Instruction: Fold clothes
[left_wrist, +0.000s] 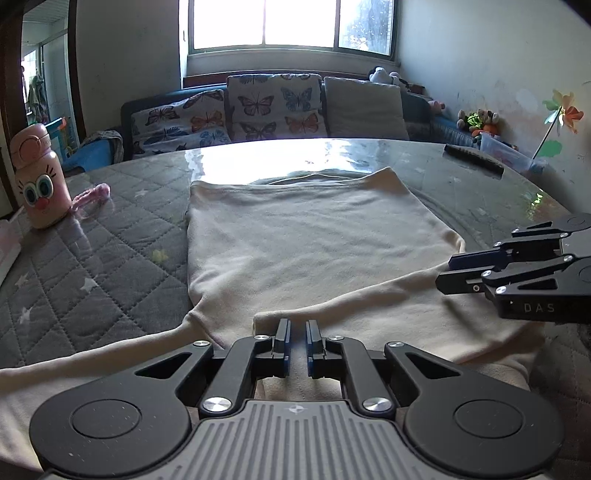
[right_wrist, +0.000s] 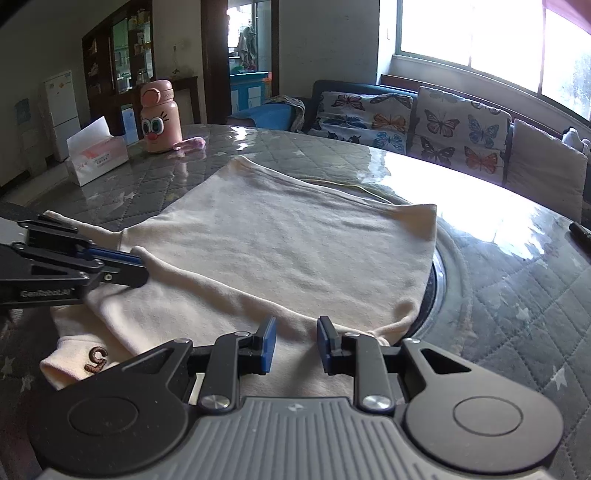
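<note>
A cream long-sleeved top (left_wrist: 314, 240) (right_wrist: 295, 236) lies flat on the quilted grey table cover. One sleeve (left_wrist: 369, 295) (right_wrist: 221, 288) is folded across its lower part. My left gripper (left_wrist: 297, 326) (right_wrist: 142, 271) is shut on the cuff end of that sleeve, low over the cloth. The right gripper (right_wrist: 297, 328) (left_wrist: 443, 273) hovers over the same sleeve near the shoulder. Its blue pads stand apart, and the cloth lies flat below the gap. The other sleeve (left_wrist: 92, 350) trails off to the left. A cuff with a brown embroidered mark (right_wrist: 96, 360) lies near the front edge.
A pink cartoon bottle (left_wrist: 40, 184) (right_wrist: 159, 118) and a tissue box (right_wrist: 96, 155) stand on the table's far left. A black stick-like object (left_wrist: 472, 158) lies at the far right. A turntable rim (right_wrist: 439, 273) shows beside the garment. A sofa with butterfly cushions (left_wrist: 273, 107) stands behind the table.
</note>
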